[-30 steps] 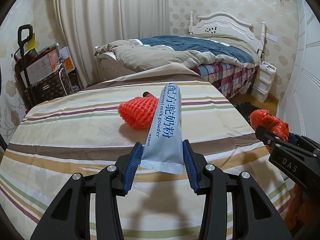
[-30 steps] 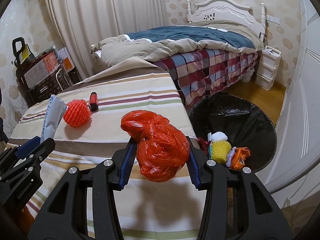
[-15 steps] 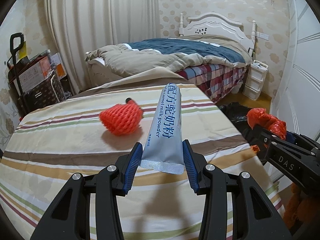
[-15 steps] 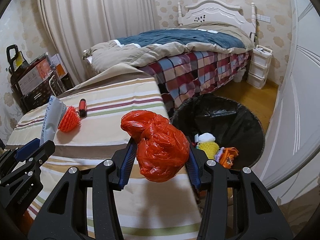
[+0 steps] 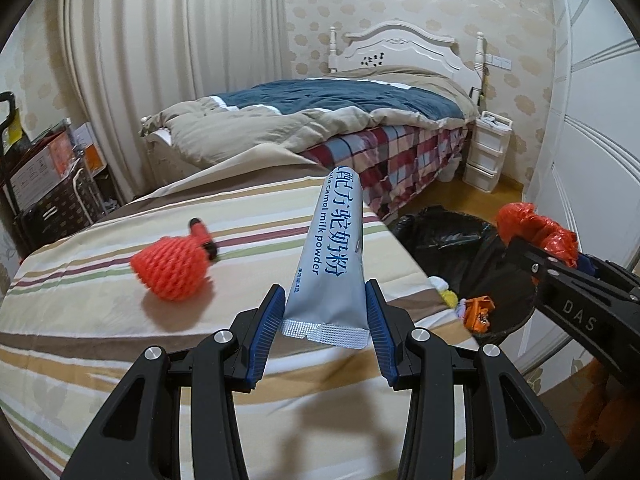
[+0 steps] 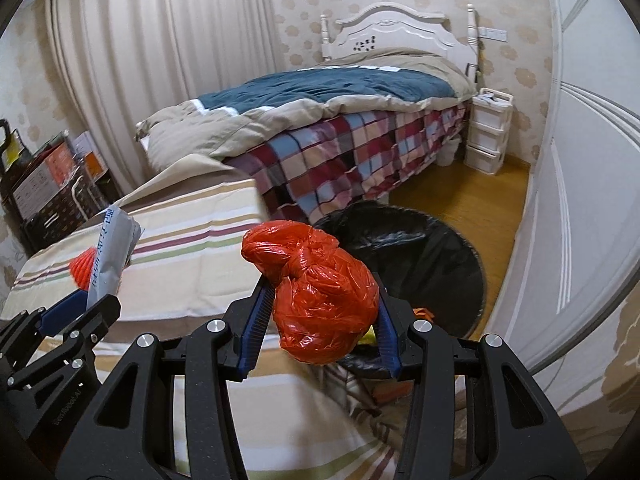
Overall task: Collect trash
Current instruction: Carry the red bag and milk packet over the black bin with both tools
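Left hand-held gripper (image 5: pixel 325 322) clamps sachet (image 5: pixel 336 256); right hand-held gripper (image 6: pixel 320 320) apparently grips red bag (image 6: pixel 320 296).

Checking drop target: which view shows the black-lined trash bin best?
Right wrist: the trash bin shows most of its rim and black liner, though the red bag covers its near side. Left wrist catches only part of it, cut off by the table edge and right gripper.

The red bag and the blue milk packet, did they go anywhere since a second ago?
Both moved to the right, toward the black trash bin. The right gripper now carries the red bag partly over the bin's near rim; the left gripper brought the milk powder packet closer to the table's right edge. Nothing was dropped: both grippers still pinch their trash. The orange foam net and red marker stayed on the striped tablecloth.
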Action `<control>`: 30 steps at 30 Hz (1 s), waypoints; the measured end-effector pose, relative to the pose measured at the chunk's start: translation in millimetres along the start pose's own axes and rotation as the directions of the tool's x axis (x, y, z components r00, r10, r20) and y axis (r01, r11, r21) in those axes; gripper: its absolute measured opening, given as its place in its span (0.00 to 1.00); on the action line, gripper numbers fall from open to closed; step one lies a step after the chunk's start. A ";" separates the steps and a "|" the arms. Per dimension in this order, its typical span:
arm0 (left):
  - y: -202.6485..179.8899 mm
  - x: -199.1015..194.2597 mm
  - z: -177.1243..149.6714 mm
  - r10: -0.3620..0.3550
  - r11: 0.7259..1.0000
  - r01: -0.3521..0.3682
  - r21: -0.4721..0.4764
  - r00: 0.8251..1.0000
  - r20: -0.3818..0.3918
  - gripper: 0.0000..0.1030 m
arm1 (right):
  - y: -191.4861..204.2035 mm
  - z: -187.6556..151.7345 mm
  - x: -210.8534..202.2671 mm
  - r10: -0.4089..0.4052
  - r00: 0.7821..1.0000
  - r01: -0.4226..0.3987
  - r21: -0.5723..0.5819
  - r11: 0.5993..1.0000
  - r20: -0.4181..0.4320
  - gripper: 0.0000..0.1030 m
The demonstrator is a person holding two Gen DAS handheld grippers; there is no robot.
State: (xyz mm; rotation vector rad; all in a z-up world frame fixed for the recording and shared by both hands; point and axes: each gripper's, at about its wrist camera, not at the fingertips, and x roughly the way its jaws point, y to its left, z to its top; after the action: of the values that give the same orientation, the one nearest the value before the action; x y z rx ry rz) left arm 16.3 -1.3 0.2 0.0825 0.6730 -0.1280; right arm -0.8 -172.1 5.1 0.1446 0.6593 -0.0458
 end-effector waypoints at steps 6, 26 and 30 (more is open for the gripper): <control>-23.4 16.4 10.2 -0.020 0.999 0.020 0.028 1.000 -0.005 0.43 | -21.3 8.5 7.6 -0.038 0.999 0.037 0.025 0.999 0.009 0.44; -93.6 81.8 38.5 -0.049 0.992 0.056 0.113 0.997 -0.059 0.43 | -83.4 25.5 64.2 -0.147 0.989 0.149 0.099 0.984 -0.034 0.45; -99.5 91.5 40.6 -0.048 0.991 0.057 0.123 0.996 -0.071 0.43 | -89.4 24.7 71.7 -0.153 0.987 0.157 0.110 0.981 -0.044 0.45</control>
State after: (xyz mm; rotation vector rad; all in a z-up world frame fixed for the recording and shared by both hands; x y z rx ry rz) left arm 97.8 -112.8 -28.9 0.1904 0.7349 -0.2187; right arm 62.9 -263.9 -30.3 0.2038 0.7031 -0.2320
